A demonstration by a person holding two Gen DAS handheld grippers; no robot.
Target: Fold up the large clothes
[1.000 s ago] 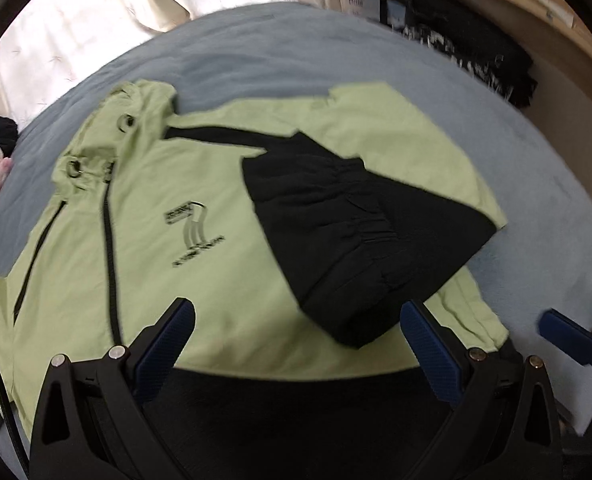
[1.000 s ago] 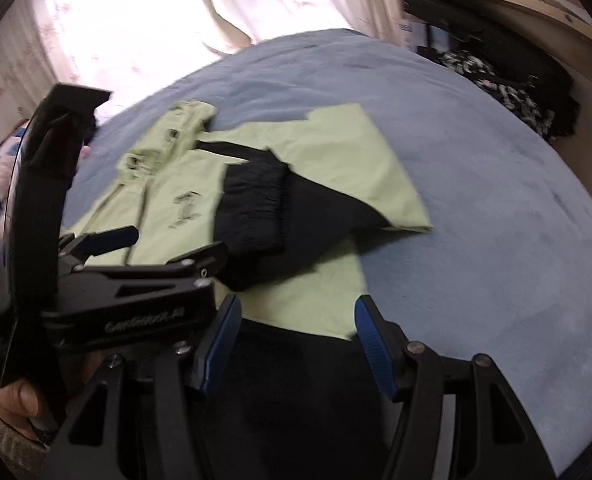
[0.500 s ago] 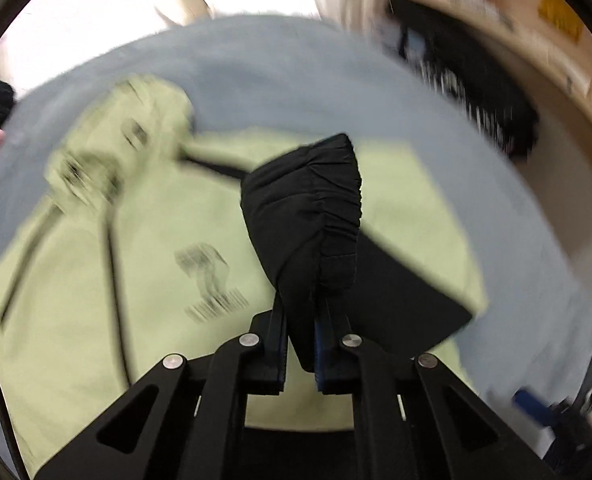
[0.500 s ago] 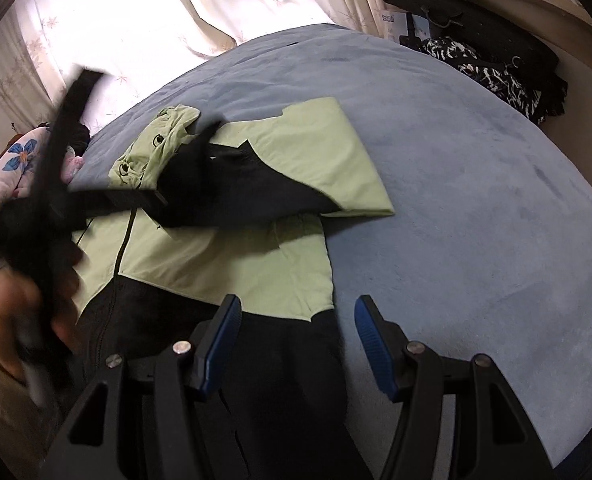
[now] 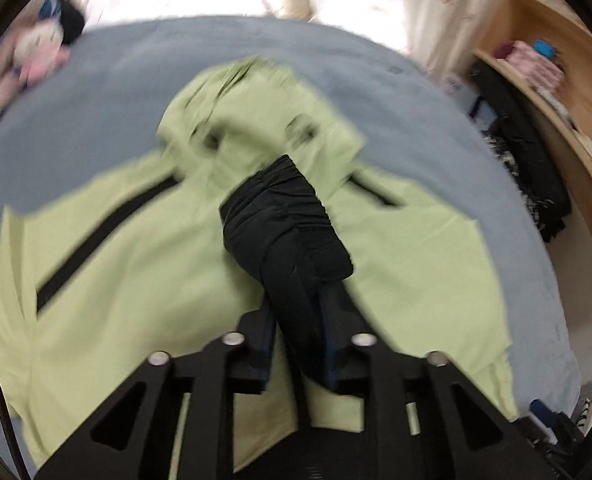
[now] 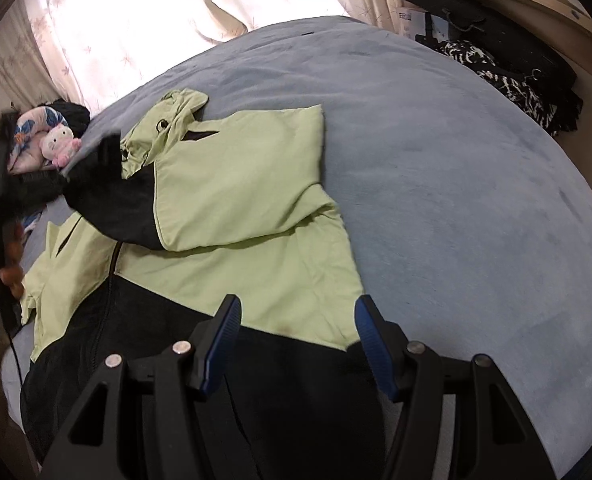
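A light green jacket [image 6: 248, 184] with black lower part and black sleeve ends lies face up on a blue-grey bed [image 6: 456, 160]. It also fills the left wrist view [image 5: 136, 280], blurred. My left gripper [image 5: 298, 320] is shut on the black sleeve cuff [image 5: 284, 220] and holds it raised over the jacket's chest, near the hood [image 5: 248, 112]. In the right wrist view the left gripper [image 6: 0, 184] holds the cuff [image 6: 96, 184] at the left, the sleeve folded across. My right gripper [image 6: 296, 332] is open and empty above the jacket's black hem [image 6: 256, 380].
A plush toy [image 6: 62, 142] and floral bedding [image 6: 28, 132] lie at the bed's far left. Dark clothes [image 6: 516, 76] hang by a wooden shelf [image 5: 568, 92] on the right. Curtains [image 6: 136, 20] are behind the bed. Bare bed surface is to the right of the jacket.
My left gripper closed on the black sleeve cuff, lifted it and carried it leftward across the jacket toward the hood. The right gripper stayed open near the hem.
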